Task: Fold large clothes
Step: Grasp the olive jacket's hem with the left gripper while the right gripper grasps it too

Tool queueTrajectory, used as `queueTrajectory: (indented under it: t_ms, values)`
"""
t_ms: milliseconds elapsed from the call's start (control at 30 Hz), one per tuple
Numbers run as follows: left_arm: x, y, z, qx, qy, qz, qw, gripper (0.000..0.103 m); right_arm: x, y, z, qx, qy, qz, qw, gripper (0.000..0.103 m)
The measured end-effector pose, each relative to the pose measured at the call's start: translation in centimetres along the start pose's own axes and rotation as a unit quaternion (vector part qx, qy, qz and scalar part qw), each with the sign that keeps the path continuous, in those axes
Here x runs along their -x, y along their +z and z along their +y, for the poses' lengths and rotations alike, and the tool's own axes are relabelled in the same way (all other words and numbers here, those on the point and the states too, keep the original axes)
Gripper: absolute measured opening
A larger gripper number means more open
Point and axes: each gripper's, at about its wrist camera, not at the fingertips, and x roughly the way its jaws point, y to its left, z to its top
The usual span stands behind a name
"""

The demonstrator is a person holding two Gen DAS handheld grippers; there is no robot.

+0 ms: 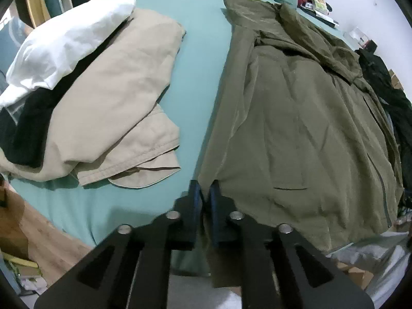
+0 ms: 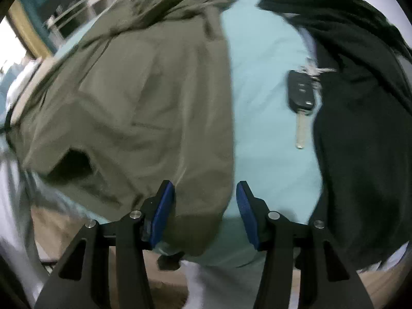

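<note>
An olive jacket (image 1: 296,128) lies spread on the teal bed sheet (image 1: 200,64), its near hem at the bed's front edge. My left gripper (image 1: 204,193) points down at the jacket's near left corner, its jaws almost together with that corner of fabric pinched between the blue pads. In the right wrist view the same olive jacket (image 2: 141,103) fills the left half, blurred. My right gripper (image 2: 204,200) stands open over the jacket's near right corner; the fabric lies between the jaws, against the left pad (image 2: 163,206) and clear of the right one.
Folded beige trousers (image 1: 116,103) with a white garment (image 1: 69,41) and a black one (image 1: 28,123) are piled left of the jacket. A black garment (image 2: 360,103) lies to the right, with a car key (image 2: 300,95) on the sheet (image 2: 265,77) beside it. Clutter sits at the bed's far end.
</note>
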Motion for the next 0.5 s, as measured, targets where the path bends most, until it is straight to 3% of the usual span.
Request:
queueTrajectory:
  t_ms: [67,100,200,333,433,500]
  values:
    - [0.2,-0.3,-0.3,0.002,-0.015,-0.01,0.9998,0.058,-0.1,-0.2,-1.1,-0.046,0.023,-0.01,0.999,0.051]
    - [0.1,-0.5,-0.4,0.005,-0.022,-0.01,0.9997,0.065,-0.4,-0.2,-1.0,-0.058,0.03,-0.012,0.998,0.051]
    - [-1.2,-0.8,-1.4,0.005,-0.041,0.011,0.9991,0.068,-1.0,0.0,-0.3,-0.067,0.029,-0.024,0.997,0.051]
    - [-3.8,-1.4,-2.9,-0.012,-0.019,0.065,0.9976,0.068,-1.6,-0.6,1.6,-0.051,-0.006,-0.041,0.998,0.053]
    - [-3.7,-2.0,-3.6,-0.023,0.0,0.068,0.9974,0.069,-1.6,-1.1,2.9,-0.029,-0.033,-0.05,0.998,0.053]
    - [-3.5,-2.5,-4.1,-0.036,0.009,0.065,0.9972,0.069,-1.7,-1.0,2.8,-0.037,-0.029,-0.054,0.997,0.053]
